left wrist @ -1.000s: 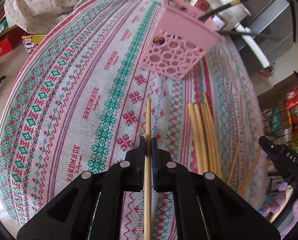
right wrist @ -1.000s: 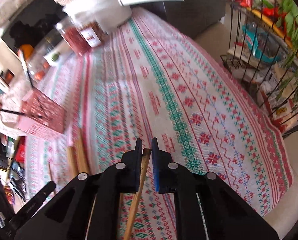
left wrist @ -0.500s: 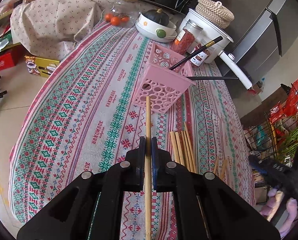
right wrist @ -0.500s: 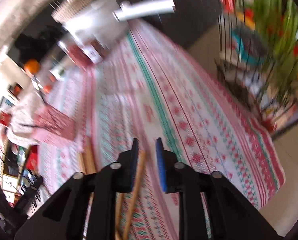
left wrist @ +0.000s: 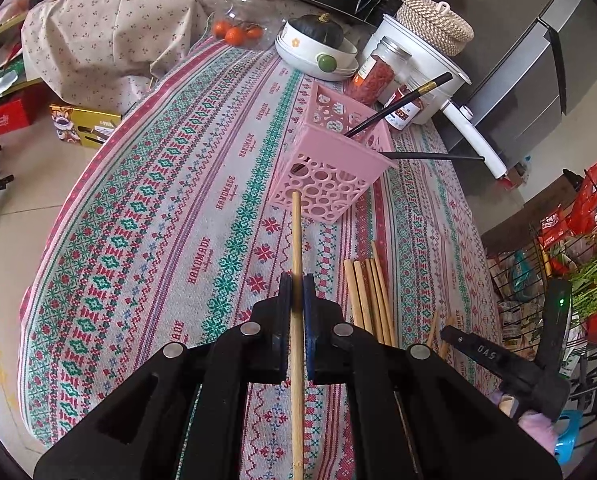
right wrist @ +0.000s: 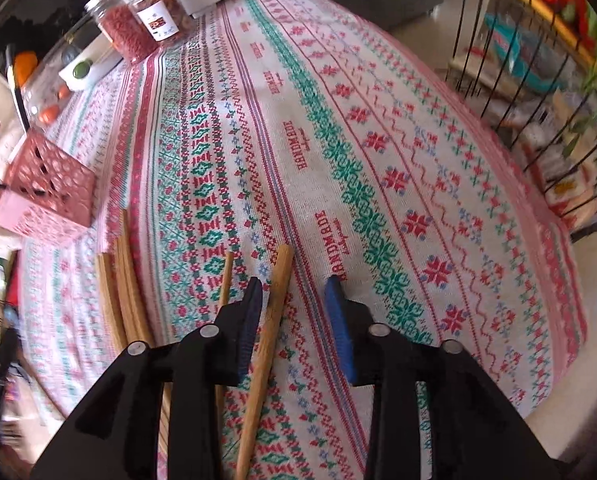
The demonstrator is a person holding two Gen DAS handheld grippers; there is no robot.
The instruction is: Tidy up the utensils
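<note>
My left gripper (left wrist: 297,280) is shut on a wooden chopstick (left wrist: 296,232), held above the cloth with its tip toward the pink perforated basket (left wrist: 330,168). Two black chopsticks (left wrist: 402,100) lean out of that basket. A bundle of wooden chopsticks (left wrist: 368,292) lies on the cloth just right of the left gripper. My right gripper (right wrist: 294,288) hangs low over the cloth, its jaws apart and closing. A wooden chopstick (right wrist: 276,300) sits between them, close to the left pad and clear of the right one. A thinner chopstick (right wrist: 225,280) lies just outside the left finger.
Patterned tablecloth (left wrist: 146,216) covers the table. At the far end stand jars (left wrist: 372,76), a white bowl with a squash (left wrist: 318,52) and a white cooker (left wrist: 422,60). A wire rack (right wrist: 538,80) stands past the table's right edge. The right view shows the basket (right wrist: 46,196) far left.
The left gripper lifted and tilted up with its chopstick, so the basket now looks farther off. The right gripper's jaws parted from its chopstick and it dropped closer to the cloth.
</note>
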